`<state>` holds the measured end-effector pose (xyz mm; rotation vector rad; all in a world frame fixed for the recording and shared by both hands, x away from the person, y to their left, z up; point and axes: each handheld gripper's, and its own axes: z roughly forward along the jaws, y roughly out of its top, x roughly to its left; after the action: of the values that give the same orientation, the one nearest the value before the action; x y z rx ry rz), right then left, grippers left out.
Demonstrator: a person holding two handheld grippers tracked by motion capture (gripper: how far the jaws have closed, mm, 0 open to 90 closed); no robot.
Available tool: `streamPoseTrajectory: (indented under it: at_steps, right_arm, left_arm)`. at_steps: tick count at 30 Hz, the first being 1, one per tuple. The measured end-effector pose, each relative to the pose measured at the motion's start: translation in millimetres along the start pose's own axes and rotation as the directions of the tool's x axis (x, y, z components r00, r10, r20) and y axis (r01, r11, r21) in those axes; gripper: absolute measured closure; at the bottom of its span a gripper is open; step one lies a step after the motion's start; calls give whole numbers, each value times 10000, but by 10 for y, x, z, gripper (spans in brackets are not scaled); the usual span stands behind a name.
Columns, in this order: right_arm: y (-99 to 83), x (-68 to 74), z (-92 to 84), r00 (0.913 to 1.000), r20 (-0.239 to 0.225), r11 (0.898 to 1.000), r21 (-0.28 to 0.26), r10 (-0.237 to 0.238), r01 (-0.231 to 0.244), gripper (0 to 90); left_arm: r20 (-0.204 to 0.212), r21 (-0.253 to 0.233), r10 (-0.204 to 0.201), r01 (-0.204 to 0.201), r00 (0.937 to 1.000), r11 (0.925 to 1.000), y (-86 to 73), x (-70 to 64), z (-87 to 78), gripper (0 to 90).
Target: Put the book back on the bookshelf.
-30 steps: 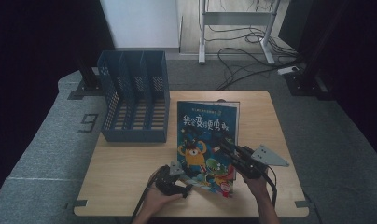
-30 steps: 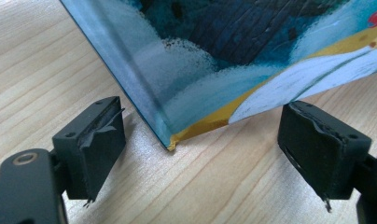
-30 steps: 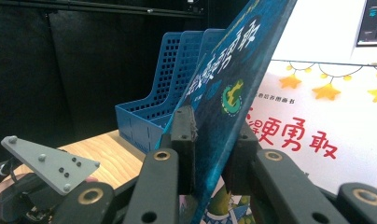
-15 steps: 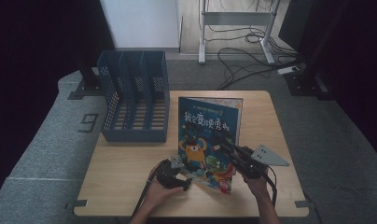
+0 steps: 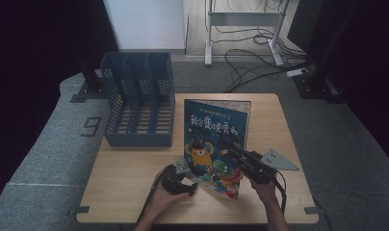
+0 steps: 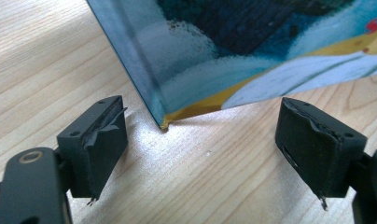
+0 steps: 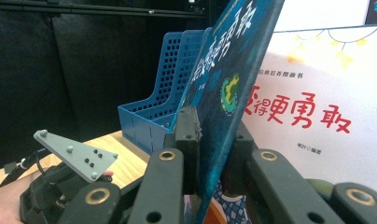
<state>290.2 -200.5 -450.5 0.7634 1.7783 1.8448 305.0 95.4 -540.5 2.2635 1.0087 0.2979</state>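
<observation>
Blue file rack (image 5: 138,107) with slotted compartments and perforated walls stands upright on the left rear of the light wooden table (image 5: 135,168). Grey floor mat (image 5: 53,154) under the table, with a dark "9" marking (image 5: 91,127) left of it. Behind: white panel (image 5: 144,24), metal stand frame (image 5: 240,24), loose black cables (image 5: 250,60), white power strip (image 5: 297,73).

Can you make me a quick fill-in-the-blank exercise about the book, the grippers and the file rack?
1. The right hand-held gripper is shut on the picture ____.
2. The left hand-held gripper has its jaws ____, nothing between them.
3. The file rack on the wooden table is coloured ____.
4. The book stands with its bottom edge on the ____.

Missing words: book; open; blue; table
</observation>
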Motion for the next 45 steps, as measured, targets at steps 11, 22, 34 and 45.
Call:
streamPoseTrajectory:
  at_steps: [11, 22, 34, 45]
  right_arm:
    - [-4, -3, -6, 10000, -43, 10000, -1, -28, 28, 790]
    - [9, 27, -9, 9997, -24, 9997, 2, -251, 251, 789]
    - [0, 21, -5, 9992, 147, 9993, 91, -368, 367, 789]
    - [1, 38, -9, 9991, 99, 9991, 89, -418, 417, 790]
  left_arm:
    - [-40, -165, 11, -11, 10000, 9999, -12, -20, 6, 173]
    - [-258, -26, 164, -165, 9995, 9999, 27, -23, 43, 162]
    - [-400, 9, -18, 18, 9992, 10000, 77, 25, 75, 160]
    - [-263, -103, 28, -31, 9997, 9999, 71, 3, 78, 171]
